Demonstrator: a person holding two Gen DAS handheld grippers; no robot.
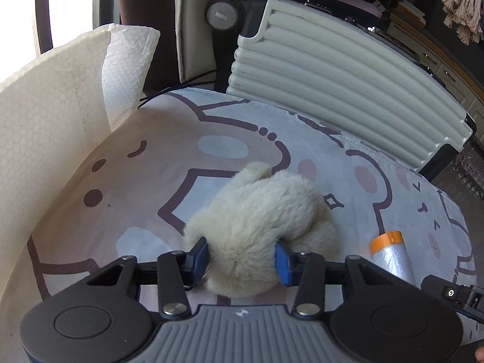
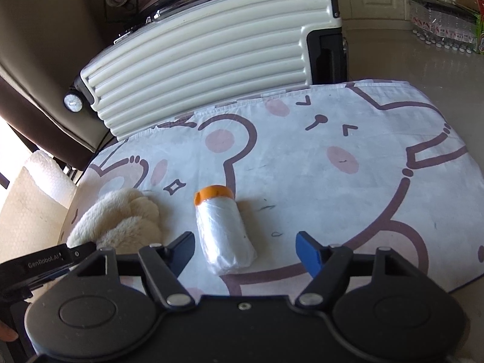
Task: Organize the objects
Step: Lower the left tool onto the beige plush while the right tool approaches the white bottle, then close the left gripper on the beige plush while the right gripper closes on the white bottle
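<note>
A cream plush toy (image 1: 260,211) lies on the cartoon-print cloth (image 1: 151,166). My left gripper (image 1: 242,257) is shut on its near end, and the blue pads (image 1: 282,263) press into the fur from both sides. To its right lies a roll of clear plastic with an orange band (image 1: 390,254). In the right wrist view the roll (image 2: 222,230) lies lengthwise between the fingers of my right gripper (image 2: 245,240), which is open and does not touch it. The plush toy (image 2: 121,220) sits just left of the roll.
A white ribbed suitcase (image 2: 205,57) lies along the far edge of the cloth (image 2: 363,181). White padded wrapping (image 1: 45,106) stands as a wall at the left. Floor (image 2: 393,54) and packed water bottles (image 2: 441,30) are at the far right.
</note>
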